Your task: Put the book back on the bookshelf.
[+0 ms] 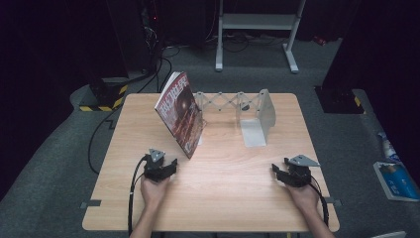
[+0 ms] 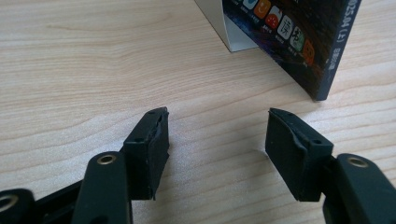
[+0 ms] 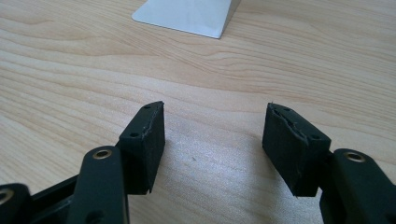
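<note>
My left tongs (image 1: 171, 163) and right tongs (image 1: 278, 171), both released, rest near; the magazine (image 1: 179, 113) leans on the expandable bookend (image 1: 237, 111) for support.

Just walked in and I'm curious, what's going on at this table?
A person sits at a wooden table with a gripper in each hand. The left gripper rests near a magazine that leans against an expandable metal bookstand. The right gripper rests on bare wood nearer the stand's base. Both have their jaws open and hold nothing.
</note>
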{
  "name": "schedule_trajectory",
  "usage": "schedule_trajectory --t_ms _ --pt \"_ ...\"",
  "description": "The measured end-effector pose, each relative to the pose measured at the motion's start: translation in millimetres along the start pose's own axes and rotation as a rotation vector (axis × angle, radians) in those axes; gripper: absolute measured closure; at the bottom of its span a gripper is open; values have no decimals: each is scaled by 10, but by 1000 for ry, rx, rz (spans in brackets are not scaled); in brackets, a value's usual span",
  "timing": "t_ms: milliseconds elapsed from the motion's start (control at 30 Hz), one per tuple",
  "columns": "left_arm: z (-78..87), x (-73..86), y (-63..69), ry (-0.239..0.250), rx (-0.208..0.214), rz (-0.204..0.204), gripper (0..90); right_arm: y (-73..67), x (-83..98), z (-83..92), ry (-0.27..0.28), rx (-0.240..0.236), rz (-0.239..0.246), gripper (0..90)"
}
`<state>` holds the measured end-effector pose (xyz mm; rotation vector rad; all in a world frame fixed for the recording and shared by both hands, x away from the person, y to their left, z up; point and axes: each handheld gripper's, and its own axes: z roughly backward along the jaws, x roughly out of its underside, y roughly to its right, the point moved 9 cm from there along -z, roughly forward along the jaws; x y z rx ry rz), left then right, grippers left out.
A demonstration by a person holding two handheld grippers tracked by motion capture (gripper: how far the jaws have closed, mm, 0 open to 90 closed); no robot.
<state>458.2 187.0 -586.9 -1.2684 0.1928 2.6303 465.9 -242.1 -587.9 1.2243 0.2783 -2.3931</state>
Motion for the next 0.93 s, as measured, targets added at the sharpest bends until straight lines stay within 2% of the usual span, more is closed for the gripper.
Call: schedule_trajectory --t_ms 67,333,933 --pt "-6 5 8 -1 -15 -25 394 1 0 0 1 0 2 393" --pt "-10 12 21 13 -20 -24 386 0 10 7 1 6 -10 377" --pt "-6 17 30 16 -20 -23 378 10 9 7 6 8 -2 372"
